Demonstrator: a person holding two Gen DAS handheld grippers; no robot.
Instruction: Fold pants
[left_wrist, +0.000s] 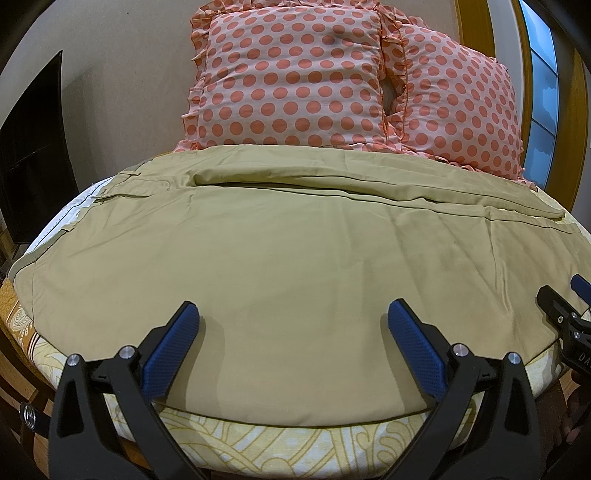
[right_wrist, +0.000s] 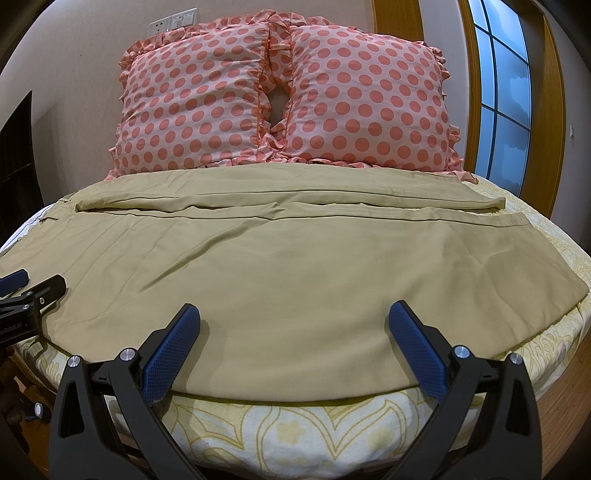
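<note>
Khaki pants (left_wrist: 280, 251) lie spread flat across the bed, waistband at the left, leg hems at the right; they also fill the right wrist view (right_wrist: 295, 266). The two legs lie side by side, one nearer me and one by the pillows. My left gripper (left_wrist: 293, 314) is open and empty, over the near edge of the pants towards the waist end. My right gripper (right_wrist: 294, 315) is open and empty, over the near edge further right. Each gripper shows in the other's view, the right one (left_wrist: 565, 306) and the left one (right_wrist: 33, 288).
Two pink polka-dot pillows (right_wrist: 280, 99) lean against the wall just behind the pants. The bedsheet (right_wrist: 295, 424) is yellow patterned, its front edge right below my grippers. A window (right_wrist: 506, 103) is at the right, a dark screen (left_wrist: 33, 158) at the left.
</note>
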